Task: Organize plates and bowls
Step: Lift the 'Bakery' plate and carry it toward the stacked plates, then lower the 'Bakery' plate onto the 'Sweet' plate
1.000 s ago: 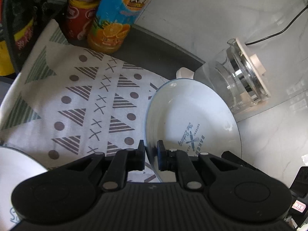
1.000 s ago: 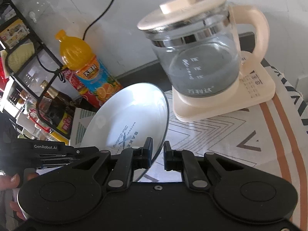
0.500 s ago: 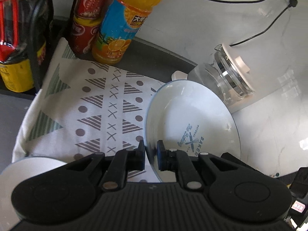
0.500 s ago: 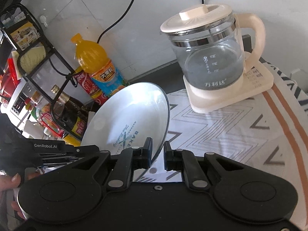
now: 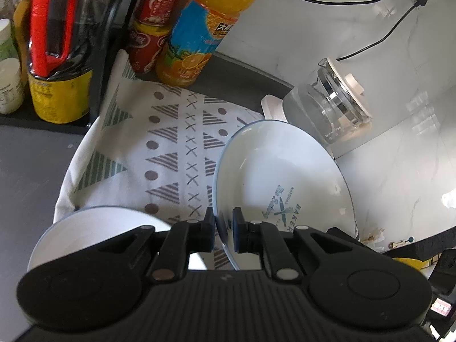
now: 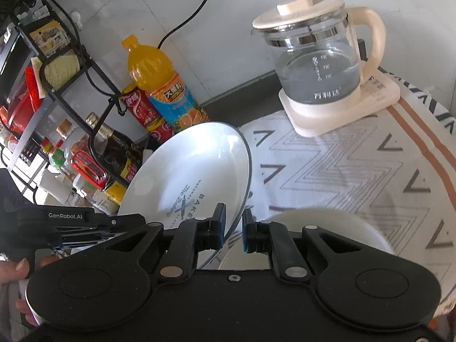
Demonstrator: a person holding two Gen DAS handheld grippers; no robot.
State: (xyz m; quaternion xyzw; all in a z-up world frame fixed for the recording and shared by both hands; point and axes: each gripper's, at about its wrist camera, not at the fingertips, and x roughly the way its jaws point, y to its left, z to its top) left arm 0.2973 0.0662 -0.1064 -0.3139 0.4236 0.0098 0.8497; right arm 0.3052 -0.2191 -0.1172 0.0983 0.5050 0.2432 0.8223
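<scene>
From my left wrist view, the second white plate (image 5: pixel 94 228) is half hidden behind the gripper body. On the right wrist view, a cream bowl (image 6: pixel 327 228) is blurred and partly covered. I cannot read the shelf labels (image 6: pixel 51 37); the kettle cord (image 6: pixel 188 20) exits the top edge.

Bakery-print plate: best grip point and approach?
Grip the plate by its thin rim, coming edge-on from its near side. It is tilted up off the mat, so the rim slots between the fingers, as the left gripper and right gripper each pinch it now.
</scene>
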